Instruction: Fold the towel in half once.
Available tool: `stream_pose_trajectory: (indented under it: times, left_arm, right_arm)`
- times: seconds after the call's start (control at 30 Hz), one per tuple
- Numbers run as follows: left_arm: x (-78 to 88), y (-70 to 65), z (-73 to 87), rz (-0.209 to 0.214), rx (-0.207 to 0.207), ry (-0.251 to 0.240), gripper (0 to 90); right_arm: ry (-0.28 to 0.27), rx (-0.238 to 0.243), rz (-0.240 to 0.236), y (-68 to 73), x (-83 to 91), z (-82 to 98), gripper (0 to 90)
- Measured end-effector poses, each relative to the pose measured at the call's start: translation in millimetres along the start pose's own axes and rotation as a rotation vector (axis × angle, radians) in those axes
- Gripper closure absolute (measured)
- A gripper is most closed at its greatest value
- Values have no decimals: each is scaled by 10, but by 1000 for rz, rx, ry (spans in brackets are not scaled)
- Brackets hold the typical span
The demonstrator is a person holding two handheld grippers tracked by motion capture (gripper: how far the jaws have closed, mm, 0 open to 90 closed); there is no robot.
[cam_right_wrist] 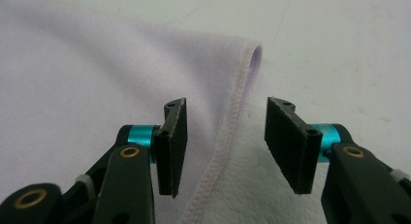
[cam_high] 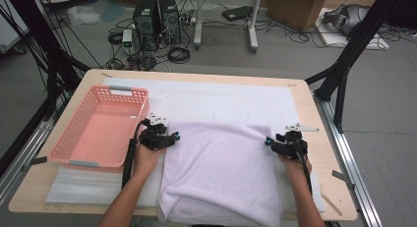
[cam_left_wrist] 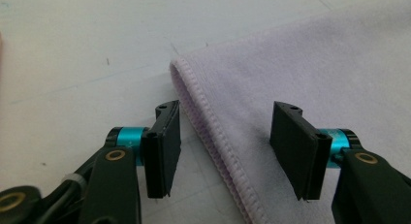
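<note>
Folded lilac towel (cam_high: 221,173) lies mid-desk, spilling over the near edge, long axis running front to back. Left gripper (cam_high: 173,137) straddles its left hem just short of the far-left corner, jaws open, nothing pinched; right gripper (cam_high: 269,141) mirrors it at the far-right corner, also open (pink basket (cam_high: 98,126) waits left). Both forearms reach in level, equally near.
</note>
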State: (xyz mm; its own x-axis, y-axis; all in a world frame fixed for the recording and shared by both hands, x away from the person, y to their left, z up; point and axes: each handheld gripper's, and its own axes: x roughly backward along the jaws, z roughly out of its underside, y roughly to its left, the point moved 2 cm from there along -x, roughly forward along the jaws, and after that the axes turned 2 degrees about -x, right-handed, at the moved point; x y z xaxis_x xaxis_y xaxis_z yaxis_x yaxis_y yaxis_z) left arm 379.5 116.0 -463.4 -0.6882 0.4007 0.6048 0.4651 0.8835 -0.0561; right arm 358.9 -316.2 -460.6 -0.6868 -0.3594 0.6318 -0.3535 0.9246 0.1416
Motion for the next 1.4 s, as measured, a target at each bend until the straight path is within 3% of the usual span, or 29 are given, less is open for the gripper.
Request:
stream_pose_trajectory:
  times: [0.1, 0.23, 0.27, 0.37, 0.4, 0.5, 1.03, 1.13, 1.27, 1.4]
  left_arm:
    - [9, 15, 1, -10, 8, -1, 549]
    - [2, -27, 3, 54, 2, -6, 763]
    - [-2, -39, 1, 50, 2, -6, 820]
    - [-5, -11, 2, 71, 53, -5, 833]
    - [-5, -1, 4, 75, 75, -4, 837]
    - [-8, 9, 5, 81, 121, -4, 844]
    - [-9, 19, 13, 91, 126, -14, 847]
    - [-5, 32, -4, 84, 130, -29, 853]
    - [4, 59, -103, 88, 162, -62, 855]
    - [-3, 82, -252, 79, 161, -81, 855]
  right_arm:
    - [15, 13, 13, 23, -32, 6, 508]
    - [24, 45, 20, 56, -30, 8, 604]
    - [25, 47, 12, 70, -33, 9, 640]
    - [28, 41, -15, 94, -37, 12, 794]
    - [30, 35, -36, 100, -39, 14, 820]
    - [32, 52, -18, 134, -37, 13, 834]
    - [18, 45, -24, 124, -39, 27, 839]
    - [9, 24, -36, 95, -36, 24, 852]
    - [-24, 26, -20, 72, -28, -5, 855]
    - [-65, 27, -10, 47, 0, -90, 856]
